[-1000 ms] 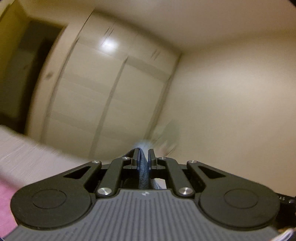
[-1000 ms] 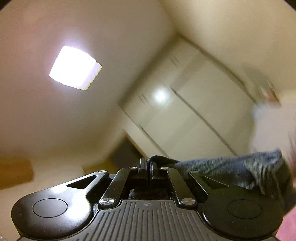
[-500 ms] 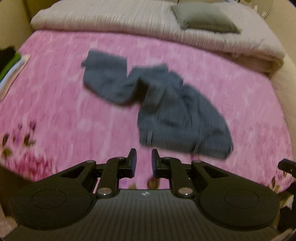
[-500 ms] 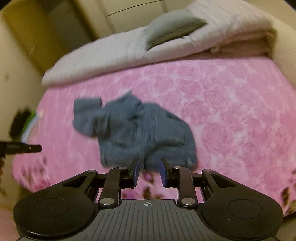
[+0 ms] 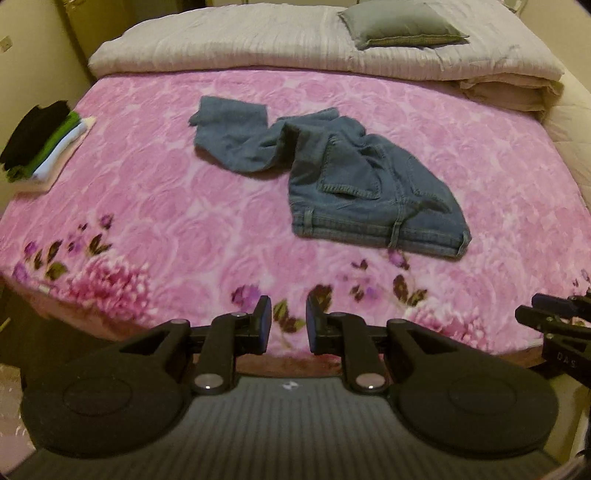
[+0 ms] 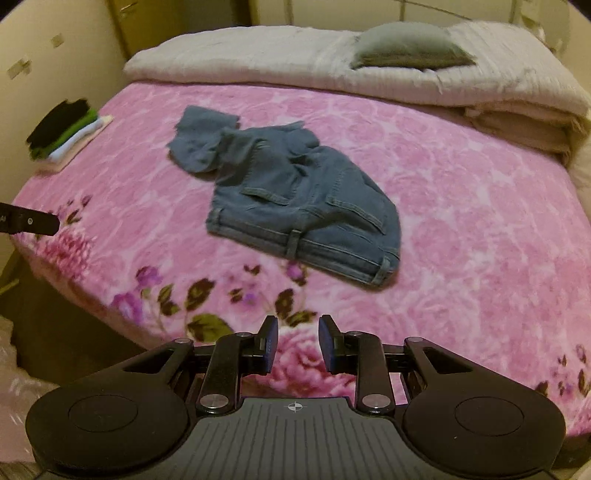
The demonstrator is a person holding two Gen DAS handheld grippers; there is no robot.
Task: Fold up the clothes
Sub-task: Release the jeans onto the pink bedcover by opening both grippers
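Crumpled jeans point(image 5: 354, 177) lie mid-bed on the pink blanket point(image 5: 147, 206), a folded stack point(image 5: 44, 147) at its left edge.

Left claw point(image 5: 288, 325) and right claw point(image 6: 297, 345) hover at the near edge, both parted and empty. Risk, by judgement: a pinch on the bunched legs could catch several layers (or the plush blanket) and drag the heap askew. No containers show.

Jeans point(image 5: 343, 173) lying mid-bed point(image 5: 147, 221); stacked clothes point(image 5: 44, 144) sitting at left edge; pillow point(image 5: 402, 24) resting on quilt point(image 5: 240, 48) behind.
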